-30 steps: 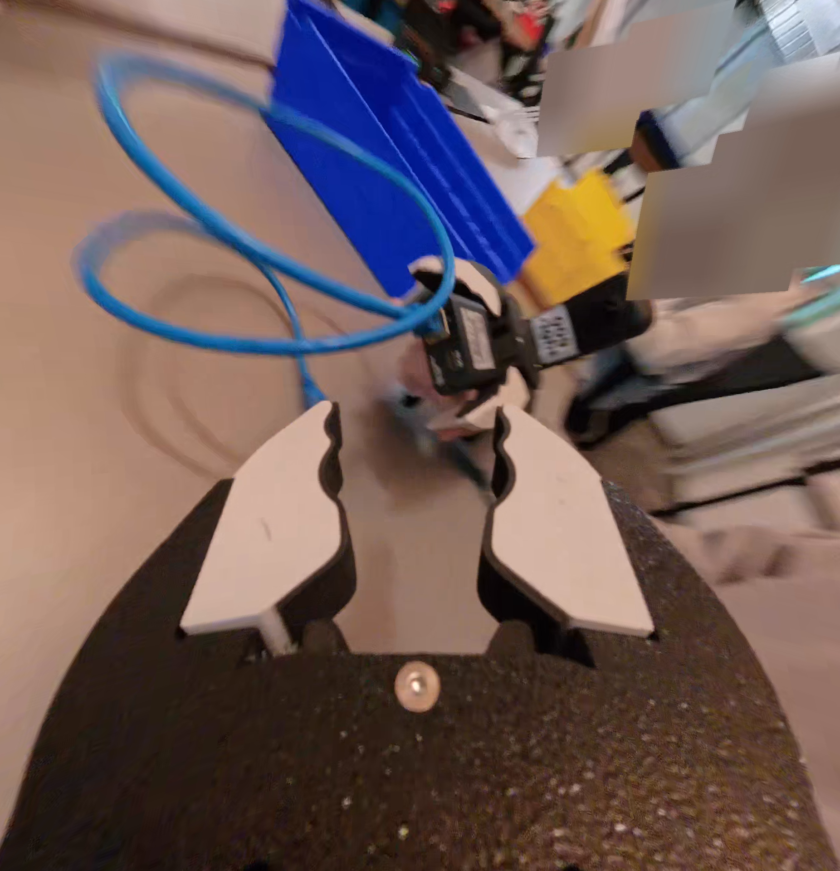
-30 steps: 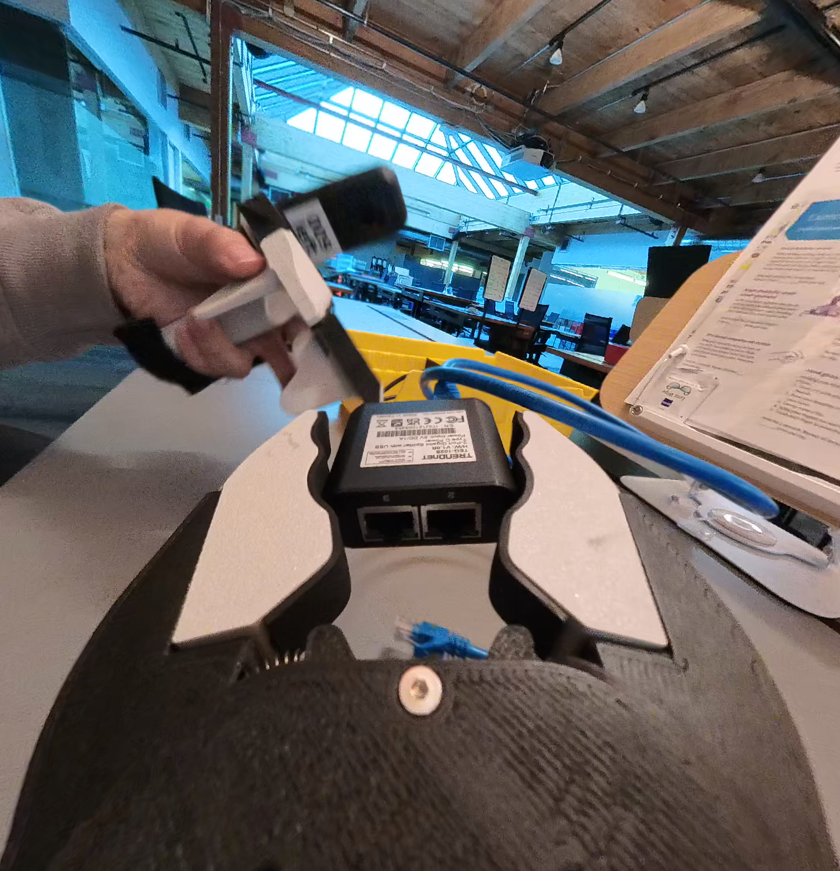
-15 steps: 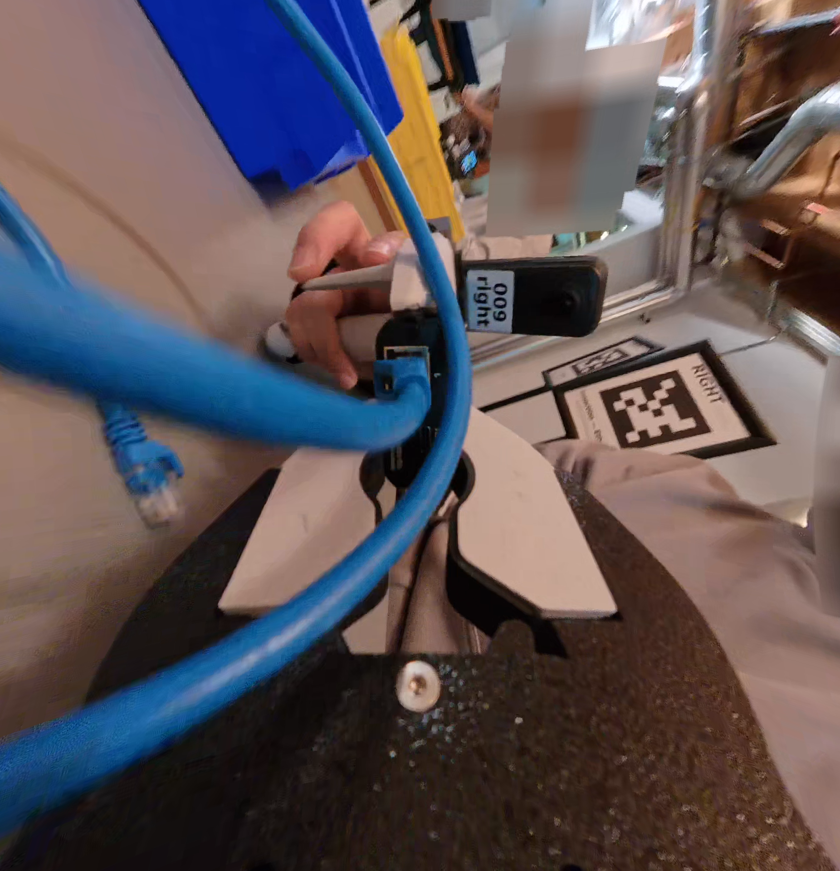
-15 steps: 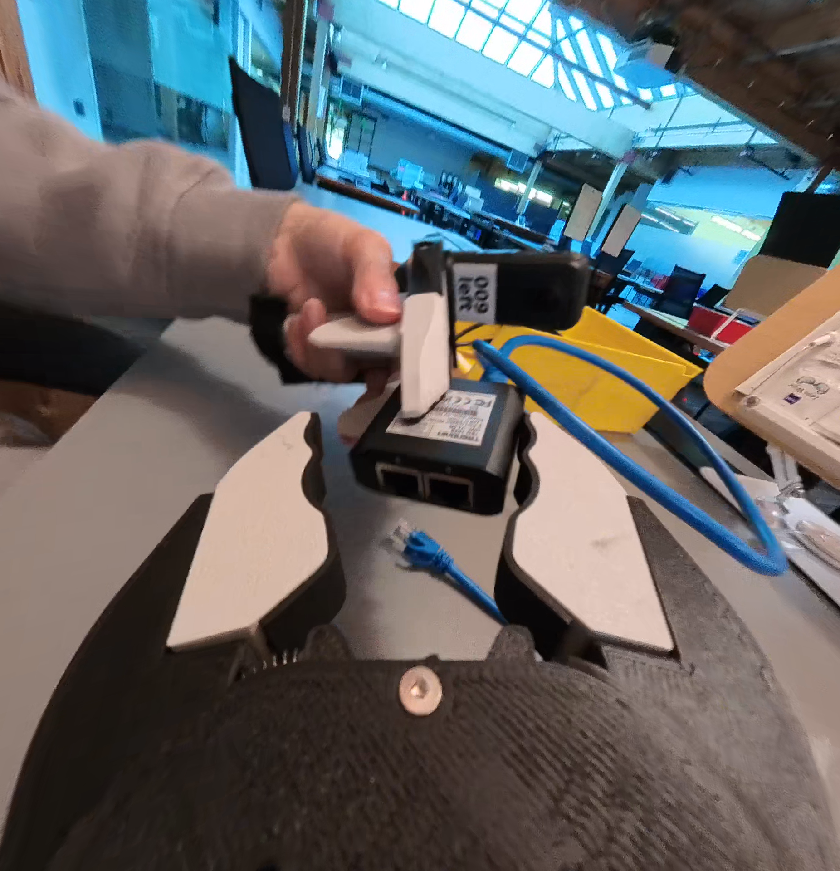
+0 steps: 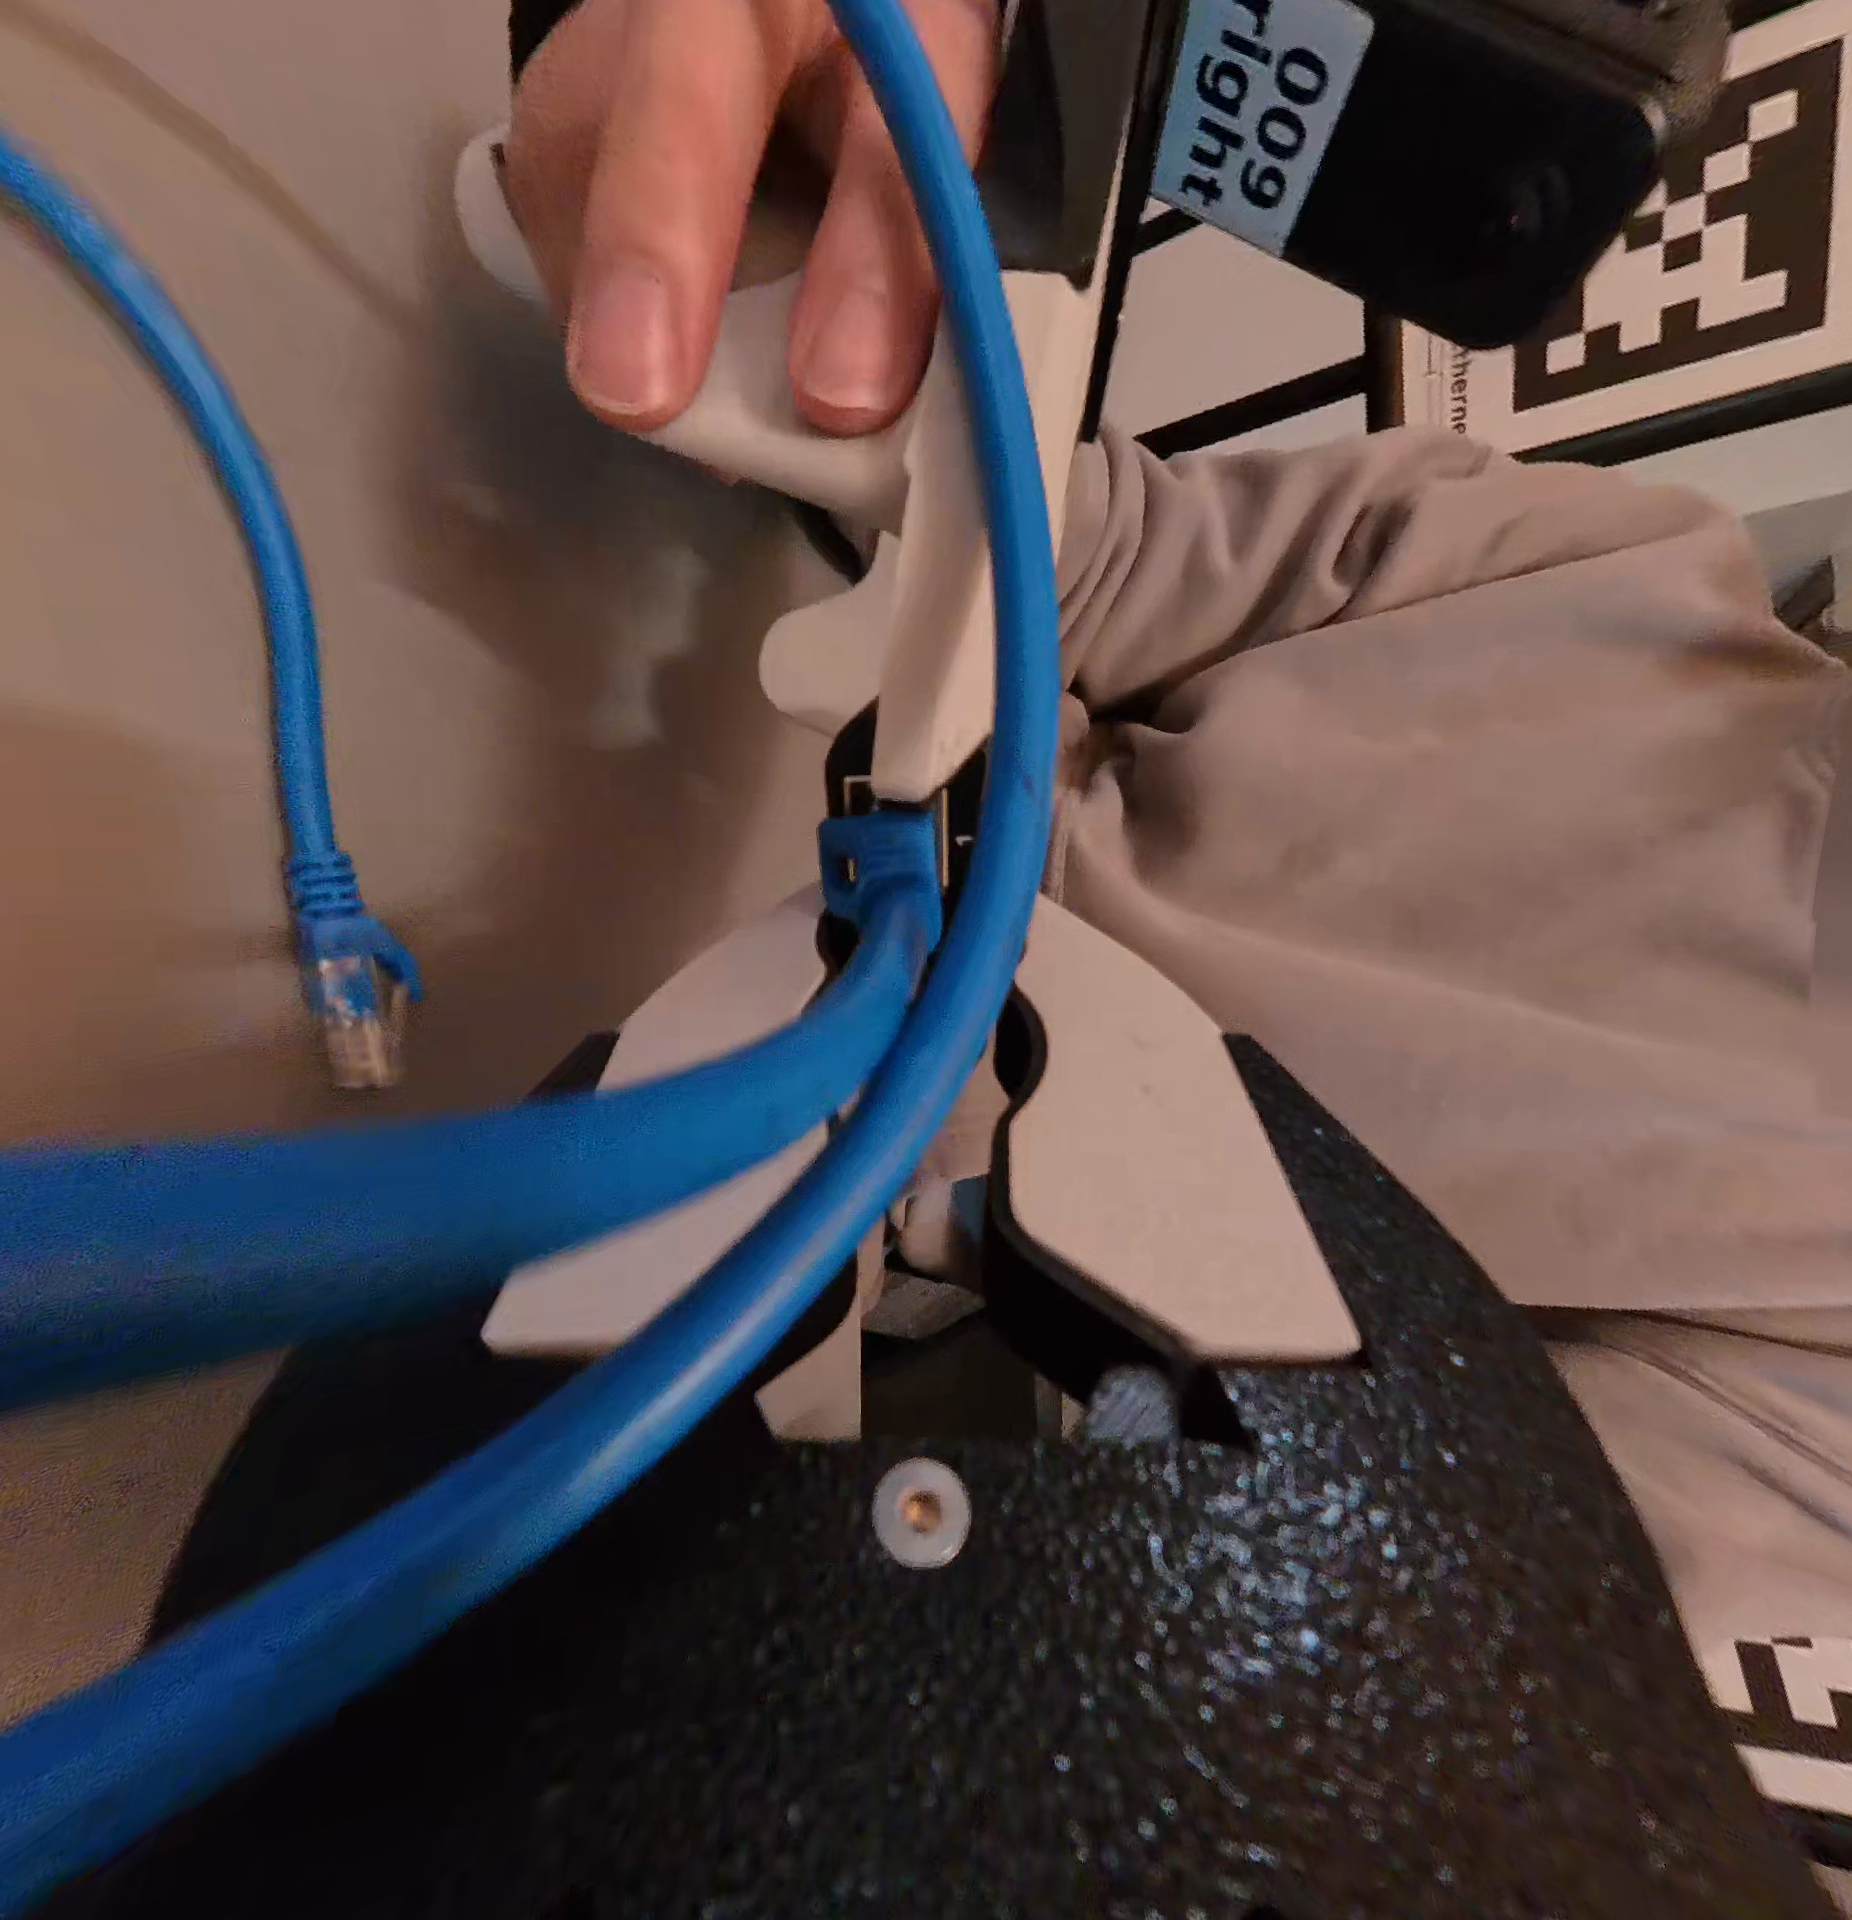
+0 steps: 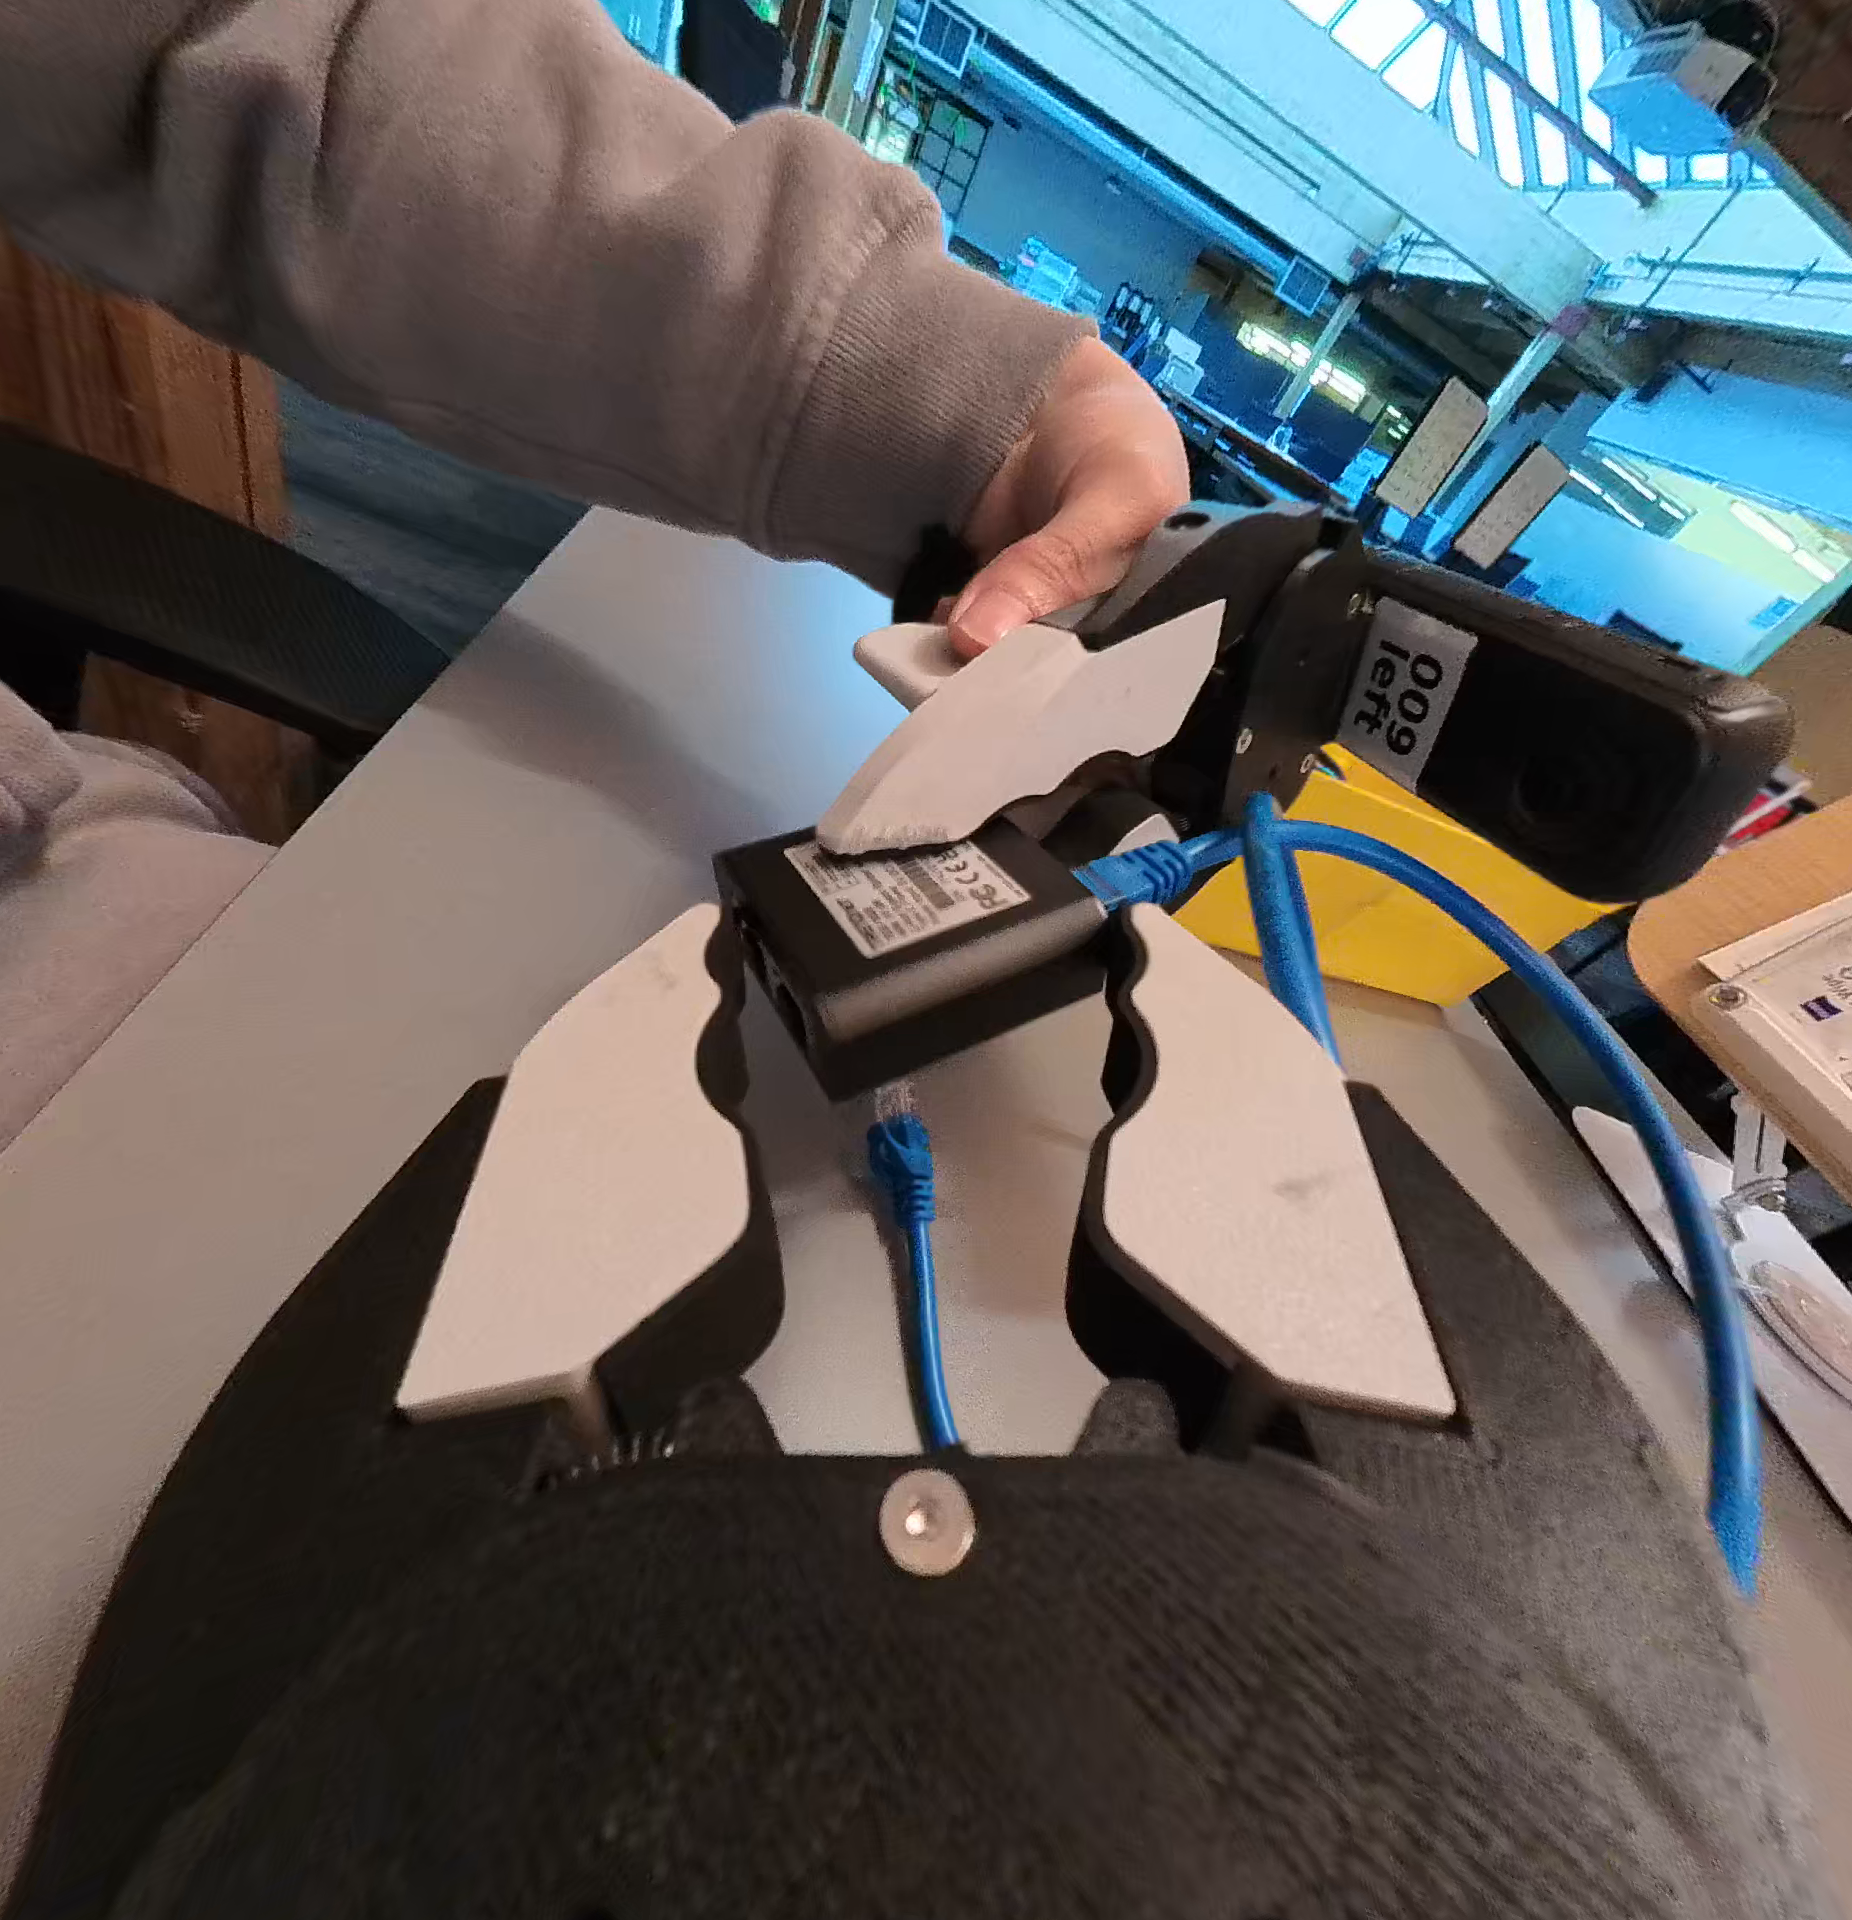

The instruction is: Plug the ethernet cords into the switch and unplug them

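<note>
Left gripper (image 5: 922,935): 2 white fingers nearly together, clenched top and bottom on the black rectangular plastic switch (image 6: 932,935), upper tip pressed on its labelled face. The switch was held just above the pale grey table (image 6: 486,831), turned skew.

1 blue moulded ethernet plug (image 6: 1140,868) sat seated in the switch's far side, its cord looping off right. The second blue ethernet plug with clear tip (image 6: 901,1143) lay loose on the table, just beside the switch's near port face, long axis pointing straight at the switch, its cord running back toward the right camera.

Right gripper (image 6: 922,930): fingers flanked the switch, tips touching its 2 corners; couldn't tell if squeezing or only resting. Yellow plastic bin (image 6: 1421,914) behind, far right.

Judgement: the loose plug lay between the right fingers, so the right gripper was nearer it. Likely the left steadies the switch while the right takes the plug and drives it along its axis into a port.
</note>
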